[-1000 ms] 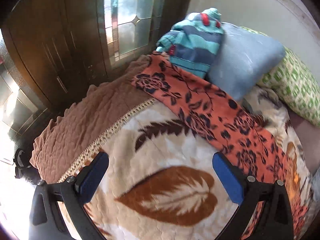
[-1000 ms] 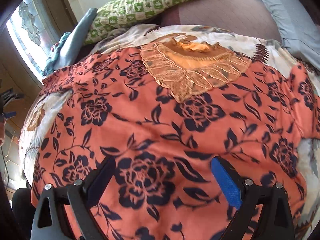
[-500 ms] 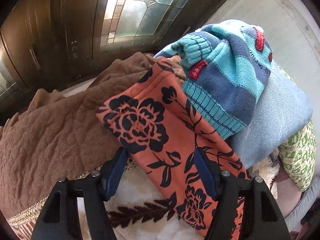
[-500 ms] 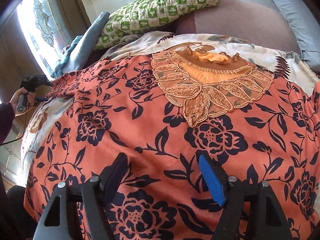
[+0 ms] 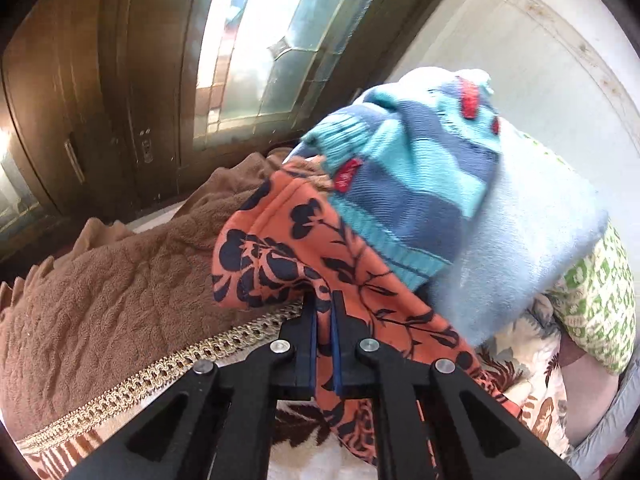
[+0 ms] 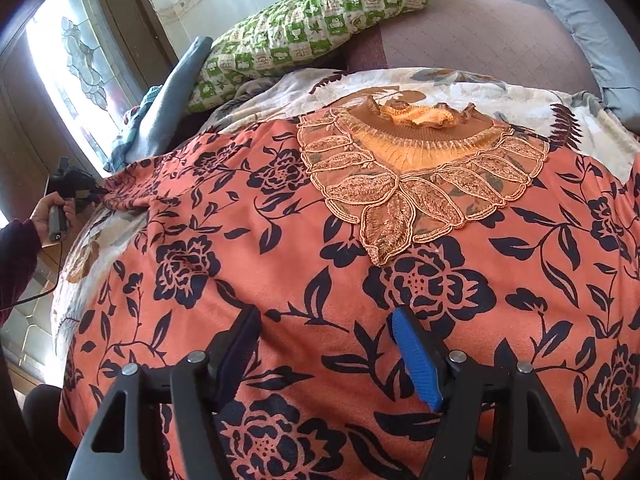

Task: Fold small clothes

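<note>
An orange garment with dark blue flowers [image 6: 280, 264] lies spread on the bed, its embroidered gold neckline [image 6: 416, 176] toward the far side. My left gripper [image 5: 324, 300] is shut on the end of its sleeve [image 5: 280, 256], which is bunched and lifted slightly; it also shows at the left in the right wrist view [image 6: 76, 188]. My right gripper [image 6: 324, 324] is open, its fingers resting low over the garment's body below the neckline.
A striped teal and blue knit [image 5: 404, 184] sits on a light blue pillow [image 5: 520, 248], touching the sleeve. A green patterned pillow [image 6: 312, 28] lies behind. A brown blanket [image 5: 100, 304] covers the bed's left edge by a wooden door [image 5: 100, 80] with glass panes.
My left gripper has closed on the sleeve end and bunched it. My right gripper has moved forward over the garment toward the neckline, still open.
</note>
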Tool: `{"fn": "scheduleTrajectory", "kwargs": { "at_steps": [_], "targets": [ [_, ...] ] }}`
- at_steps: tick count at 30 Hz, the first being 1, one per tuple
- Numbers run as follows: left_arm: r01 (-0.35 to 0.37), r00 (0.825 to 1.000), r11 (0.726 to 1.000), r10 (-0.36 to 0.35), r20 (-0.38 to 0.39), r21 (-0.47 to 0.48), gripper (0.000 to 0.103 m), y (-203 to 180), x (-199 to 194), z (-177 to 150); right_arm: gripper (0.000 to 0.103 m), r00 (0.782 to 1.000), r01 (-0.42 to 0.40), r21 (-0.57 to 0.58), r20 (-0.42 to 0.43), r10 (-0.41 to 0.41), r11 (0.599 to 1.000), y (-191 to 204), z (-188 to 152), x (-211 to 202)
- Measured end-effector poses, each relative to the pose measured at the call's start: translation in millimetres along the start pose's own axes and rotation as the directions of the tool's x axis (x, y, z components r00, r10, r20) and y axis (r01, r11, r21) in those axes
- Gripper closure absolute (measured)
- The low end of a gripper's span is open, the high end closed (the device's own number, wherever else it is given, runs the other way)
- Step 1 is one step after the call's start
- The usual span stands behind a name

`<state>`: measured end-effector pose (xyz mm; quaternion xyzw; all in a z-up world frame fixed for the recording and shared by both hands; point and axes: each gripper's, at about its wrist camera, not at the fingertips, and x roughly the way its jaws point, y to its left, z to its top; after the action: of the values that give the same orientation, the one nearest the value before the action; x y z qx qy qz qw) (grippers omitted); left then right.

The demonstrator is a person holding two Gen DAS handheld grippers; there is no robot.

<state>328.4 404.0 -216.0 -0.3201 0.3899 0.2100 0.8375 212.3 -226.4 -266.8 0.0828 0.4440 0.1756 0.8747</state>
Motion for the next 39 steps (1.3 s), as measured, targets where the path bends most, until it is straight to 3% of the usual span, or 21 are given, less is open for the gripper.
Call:
{"fn": "scheduleTrajectory", "kwargs": {
  "at_steps": [5, 10, 13, 17, 21, 23, 25, 28, 30, 32, 33, 35, 36, 39],
  "targets": [
    [0.117, 0.992, 0.978, -0.124, 0.028, 0.171, 0.099, -74, -60, -23, 0.032, 0.999, 0.012, 0.131, 0.05, -0.019, 0.991, -28, 12, -13],
    [0.233, 0.968, 0.909, -0.249, 0.003, 0.345, 0.099, -170, -111, -61, 0.032, 0.996, 0.025, 0.271, 0.081, -0.048, 0.962, -65, 18, -28],
    [0.308, 0.946, 0.842, -0.321, -0.048, 0.444, 0.099, -231, -137, -98, 0.032, 0.994, 0.025, 0.335, 0.096, -0.06, 0.942, -86, 20, -36],
    [0.41, 0.906, 0.73, -0.397, -0.149, 0.547, 0.099, -312, -158, -162, 0.032, 0.992, 0.007, 0.416, 0.114, -0.06, 0.909, -116, 18, -50],
    [0.5, 0.863, 0.63, -0.42, -0.281, 0.594, 0.099, -380, -161, -239, 0.032, 0.987, -0.011, 0.486, 0.146, -0.069, 0.874, -144, 14, -68],
    [0.522, 0.852, 0.577, -0.392, -0.347, 0.628, 0.099, -411, -157, -281, 0.032, 0.984, -0.001, 0.499, 0.155, -0.089, 0.866, -154, 12, -76],
    [0.497, 0.866, 0.528, -0.343, -0.362, 0.688, 0.099, -430, -156, -313, 0.032, 0.988, -0.019, 0.513, 0.144, -0.064, 0.858, -165, 8, -78],
    [0.396, 0.916, 0.474, -0.256, -0.307, 0.787, 0.098, -427, -145, -325, 0.031, 0.991, -0.045, 0.529, 0.131, -0.029, 0.847, -176, 3, -80],
    [0.283, 0.959, 0.499, -0.162, -0.233, 0.819, 0.091, -407, -123, -310, 0.031, 0.991, -0.072, 0.526, 0.13, 0.004, 0.847, -179, 1, -81],
    [0.201, 0.979, 0.551, -0.078, -0.19, 0.81, 0.05, -376, -99, -286, 0.031, 0.991, -0.102, 0.524, 0.126, 0.041, 0.846, -178, -1, -80],
    [0.132, 0.989, 0.574, -0.026, -0.143, 0.808, 0.042, -357, -89, -273, 0.031, 0.99, -0.118, 0.522, 0.124, 0.062, 0.845, -176, 0, -78],
    [-0.009, 0.995, 0.62, 0.088, -0.057, 0.785, 0.039, -318, -76, -250, 0.029, 0.986, -0.16, 0.521, 0.121, 0.113, 0.839, -170, 0, -73],
    [-0.042, 0.992, 0.657, 0.118, -0.048, 0.752, 0.039, -295, -74, -239, 0.029, 0.982, -0.189, 0.519, 0.121, 0.147, 0.834, -167, 1, -70],
    [-0.047, 0.997, 0.796, 0.079, -0.027, 0.603, 0.039, -229, -81, -218, 0.027, 0.96, -0.281, 0.515, 0.137, 0.246, 0.81, -150, 5, -60]
  ]
}}
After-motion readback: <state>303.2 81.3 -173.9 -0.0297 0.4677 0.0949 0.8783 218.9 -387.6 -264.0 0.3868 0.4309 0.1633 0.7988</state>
